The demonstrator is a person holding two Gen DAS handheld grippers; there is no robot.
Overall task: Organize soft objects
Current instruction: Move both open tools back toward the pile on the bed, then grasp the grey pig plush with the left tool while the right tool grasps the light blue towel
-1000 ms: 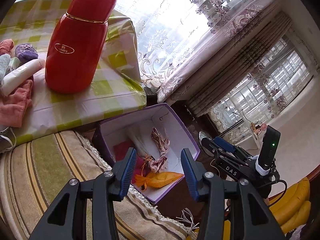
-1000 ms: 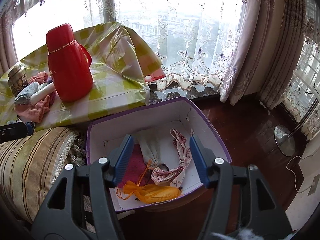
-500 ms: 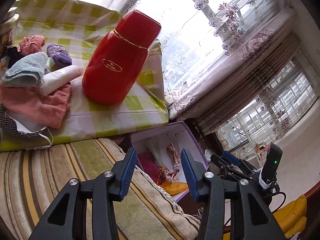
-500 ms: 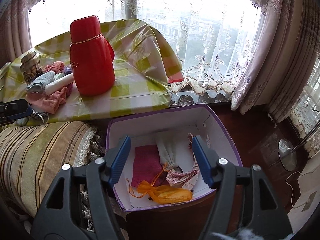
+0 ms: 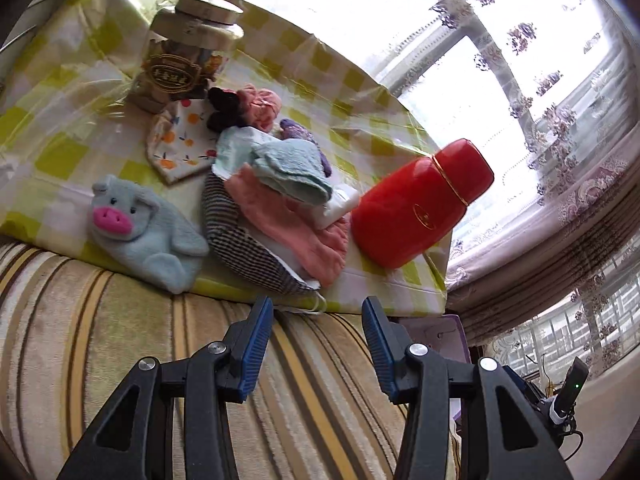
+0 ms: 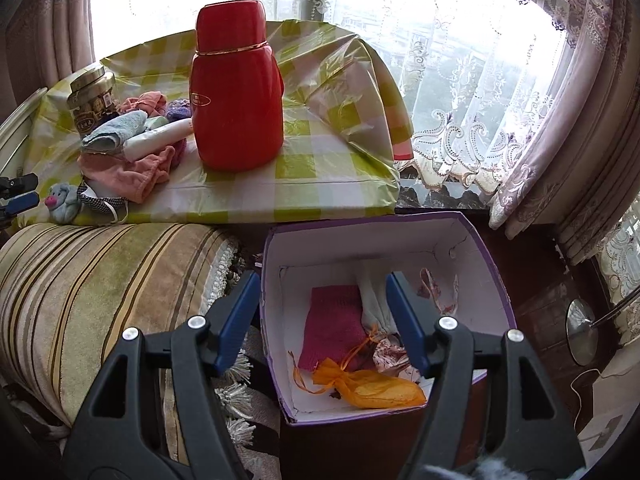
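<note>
A heap of soft things lies on the checked tablecloth [image 5: 72, 148]: a pink cloth [image 5: 296, 228], a light blue towel [image 5: 292, 168], a checked face mask [image 5: 244, 248] and a grey pig plush [image 5: 136, 232]. My left gripper [image 5: 318, 320] is open and empty, over the striped cushion just short of the mask. My right gripper [image 6: 322, 300] is open and empty above the purple box [image 6: 492, 264], which holds a magenta cloth [image 6: 334, 324], an orange pouch [image 6: 372, 388] and floral fabric. The heap also shows in the right wrist view [image 6: 128, 172].
A red thermos [image 5: 420, 204] stands right of the heap, also seen in the right wrist view [image 6: 236, 88]. A glass jar [image 5: 188, 52] stands behind the heap. The striped cushion [image 6: 100, 280] lies between table and box. Lace curtains and a lamp base [image 6: 582, 336] are at the right.
My left gripper has swung left and away from the box toward the heap on the table; the pig plush and jar came into view. My right gripper shifted left over the box.
</note>
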